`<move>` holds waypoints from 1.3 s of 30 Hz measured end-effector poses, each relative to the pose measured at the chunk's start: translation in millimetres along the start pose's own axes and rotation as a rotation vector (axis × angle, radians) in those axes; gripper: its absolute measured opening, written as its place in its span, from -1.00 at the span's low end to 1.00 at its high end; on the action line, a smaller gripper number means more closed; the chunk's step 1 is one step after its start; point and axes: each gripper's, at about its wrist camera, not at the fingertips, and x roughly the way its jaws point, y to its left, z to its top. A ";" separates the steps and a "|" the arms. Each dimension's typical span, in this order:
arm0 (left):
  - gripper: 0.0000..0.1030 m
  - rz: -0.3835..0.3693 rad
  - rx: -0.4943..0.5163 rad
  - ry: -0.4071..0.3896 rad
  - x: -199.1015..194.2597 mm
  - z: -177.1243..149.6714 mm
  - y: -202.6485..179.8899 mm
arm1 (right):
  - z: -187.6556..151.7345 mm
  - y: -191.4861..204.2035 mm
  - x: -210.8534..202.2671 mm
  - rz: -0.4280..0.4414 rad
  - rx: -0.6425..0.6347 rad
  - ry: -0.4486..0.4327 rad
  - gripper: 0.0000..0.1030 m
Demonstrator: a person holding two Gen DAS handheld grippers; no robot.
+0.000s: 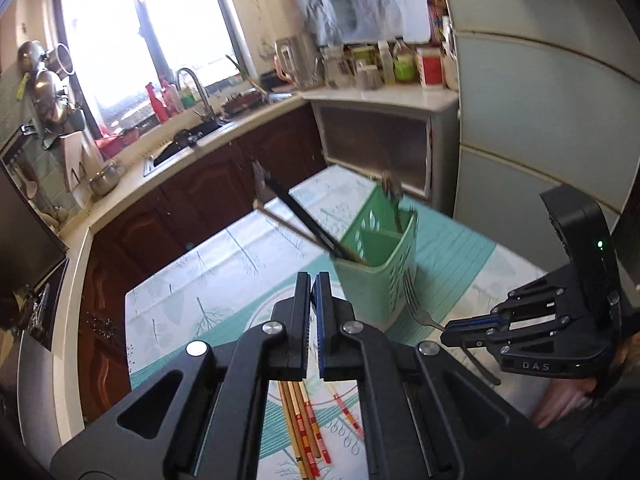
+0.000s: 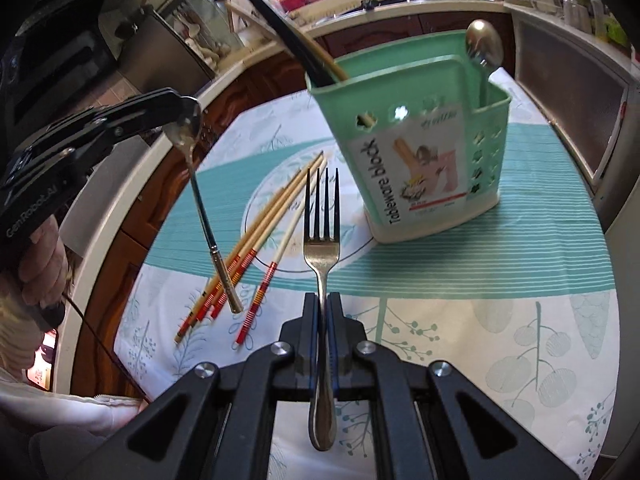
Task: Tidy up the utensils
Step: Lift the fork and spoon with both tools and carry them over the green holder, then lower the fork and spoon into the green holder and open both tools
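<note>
A green utensil holder (image 2: 424, 152) stands on the table and holds a spoon (image 2: 484, 46) and dark long utensils (image 2: 280, 28); it also shows in the left wrist view (image 1: 380, 264). My right gripper (image 2: 325, 312) is shut on a fork (image 2: 322, 236), tines pointing at the holder; in the left wrist view the right gripper (image 1: 450, 332) holds the fork (image 1: 416, 304) beside the holder. My left gripper (image 2: 188, 114) is shut on the bowl of a spoon (image 2: 200, 208) whose handle hangs down over several chopsticks (image 2: 256, 244). In the left wrist view the left gripper (image 1: 314, 284) has its jaws together.
The table carries a teal and white patterned cloth (image 2: 500, 280). Chopsticks (image 1: 304, 428) lie under the left gripper. A kitchen counter with sink (image 1: 192, 140) runs behind, a fridge (image 1: 540, 100) stands at right, brown cabinets (image 1: 224, 184) below the counter.
</note>
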 end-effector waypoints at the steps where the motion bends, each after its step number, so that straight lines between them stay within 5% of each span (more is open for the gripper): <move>1: -0.99 0.011 -0.012 -0.020 -5.8 8.0 -0.1 | 1.1 -0.7 -6.0 0.003 0.006 -0.021 -0.92; 7: -0.99 0.128 -0.078 -0.114 -25.5 68.0 -6.7 | 19.2 -10.8 -53.5 0.012 0.054 -0.225 -0.92; 13: -0.99 0.258 -0.135 -0.185 -1.1 112.7 -14.7 | 54.8 -32.6 -93.7 0.024 0.085 -0.483 -0.92; 20: -0.99 0.292 -0.197 -0.108 69.7 129.8 -20.2 | 99.1 -66.8 -99.7 0.104 0.115 -0.737 -0.92; 27: -0.99 0.301 -0.220 -0.026 133.3 125.3 -23.5 | 121.8 -87.1 -61.6 0.099 0.046 -0.773 -0.92; 39: -0.99 0.250 -0.198 0.050 189.5 108.6 -37.2 | 104.6 -87.6 -17.7 0.025 -0.199 -0.716 -0.92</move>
